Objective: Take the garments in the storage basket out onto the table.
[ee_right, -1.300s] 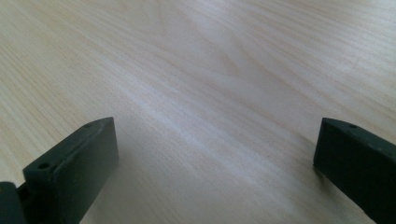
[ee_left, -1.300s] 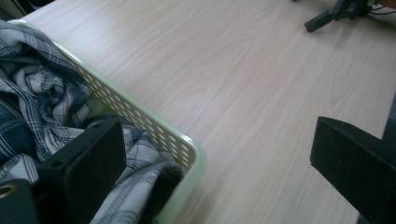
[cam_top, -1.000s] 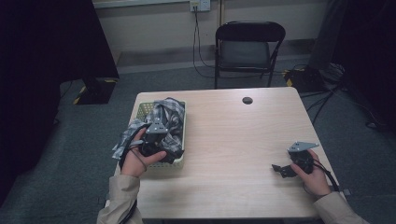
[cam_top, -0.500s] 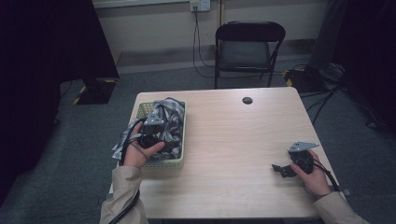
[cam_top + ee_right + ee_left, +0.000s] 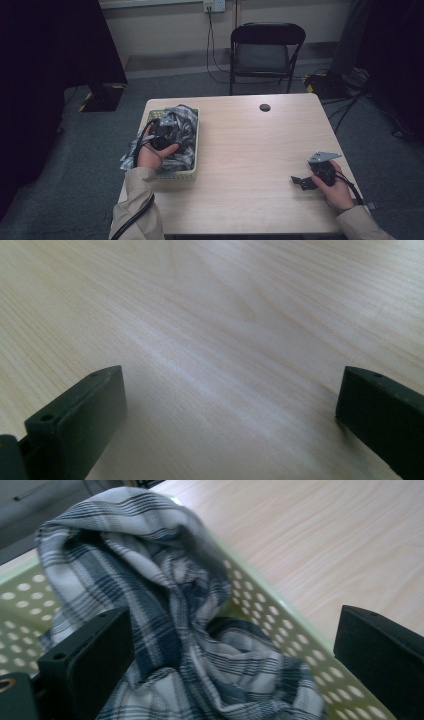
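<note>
A blue-and-white plaid cloth (image 5: 179, 121) lies bunched in a pale green perforated basket (image 5: 175, 174) at the table's left side, with part of it hanging over the basket's left rim. My left gripper (image 5: 161, 131) hovers over the basket, jaws wide open, and the plaid cloth (image 5: 165, 630) lies between and below them inside the basket wall (image 5: 270, 615). My right gripper (image 5: 306, 181) rests low over the bare tabletop (image 5: 225, 330) near the front right, open with nothing between its jaws.
A small black round object (image 5: 265, 107) sits near the table's far edge. A black folding chair (image 5: 265, 50) stands behind the table. Grey carpet and cables surround the wooden table (image 5: 250, 150).
My left gripper has moved forward over the basket, and the cloth has gone from lifted to lying down inside it. The right gripper has stayed still.
</note>
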`<act>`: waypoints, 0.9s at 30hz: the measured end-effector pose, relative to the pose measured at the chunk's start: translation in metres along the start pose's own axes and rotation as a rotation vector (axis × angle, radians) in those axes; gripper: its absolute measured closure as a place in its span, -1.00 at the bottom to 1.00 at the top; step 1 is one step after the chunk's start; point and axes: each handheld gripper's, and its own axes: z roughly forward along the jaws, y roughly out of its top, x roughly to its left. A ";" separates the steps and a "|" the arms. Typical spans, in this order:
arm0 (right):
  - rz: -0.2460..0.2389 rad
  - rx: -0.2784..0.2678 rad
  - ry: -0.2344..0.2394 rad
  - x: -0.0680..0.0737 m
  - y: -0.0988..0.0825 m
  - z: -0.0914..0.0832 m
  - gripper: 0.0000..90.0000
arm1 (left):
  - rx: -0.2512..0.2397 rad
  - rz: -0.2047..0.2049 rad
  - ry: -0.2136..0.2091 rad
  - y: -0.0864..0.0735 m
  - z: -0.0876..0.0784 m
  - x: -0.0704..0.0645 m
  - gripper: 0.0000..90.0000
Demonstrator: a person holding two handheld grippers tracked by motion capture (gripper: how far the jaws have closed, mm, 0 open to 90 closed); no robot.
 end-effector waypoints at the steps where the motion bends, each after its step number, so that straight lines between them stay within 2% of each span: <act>1: 0.000 0.000 0.000 0.000 0.000 0.000 -1.00 | 0.010 -0.001 0.015 0.000 0.001 0.001 -0.94; 6: 0.000 0.000 0.000 0.000 0.000 0.000 -1.00 | 0.075 0.012 0.096 0.003 0.013 0.005 -0.94; 7: 0.000 0.000 0.000 0.000 0.000 0.000 -1.00 | 0.075 0.012 0.096 0.003 0.013 0.005 -0.94; 8: -0.001 0.000 0.000 0.000 0.000 0.000 -1.00 | 0.092 0.025 0.109 0.003 0.016 0.005 -0.94; 9: -0.001 0.000 0.001 0.000 0.000 0.000 -1.00 | 0.130 0.041 0.139 0.003 0.022 0.006 -0.93; 13: -0.002 0.000 0.002 0.000 0.000 0.000 -1.00 | 0.164 0.050 0.168 0.005 0.031 0.008 -0.93; 16: -0.002 0.000 0.002 0.000 0.000 0.000 -1.00 | 0.178 0.043 0.168 0.007 0.037 0.009 -0.93; 19: -0.002 -0.001 0.002 0.000 0.000 0.000 -1.00 | 0.185 0.006 0.163 0.007 0.048 0.012 -0.93; 23: -0.003 0.000 0.003 0.000 0.000 0.000 -1.00 | 0.204 -0.034 0.197 0.005 0.060 0.017 -0.94; 27: -0.003 0.000 0.003 0.000 0.000 0.000 -1.00 | 0.218 -0.056 0.195 0.004 0.067 0.021 -0.97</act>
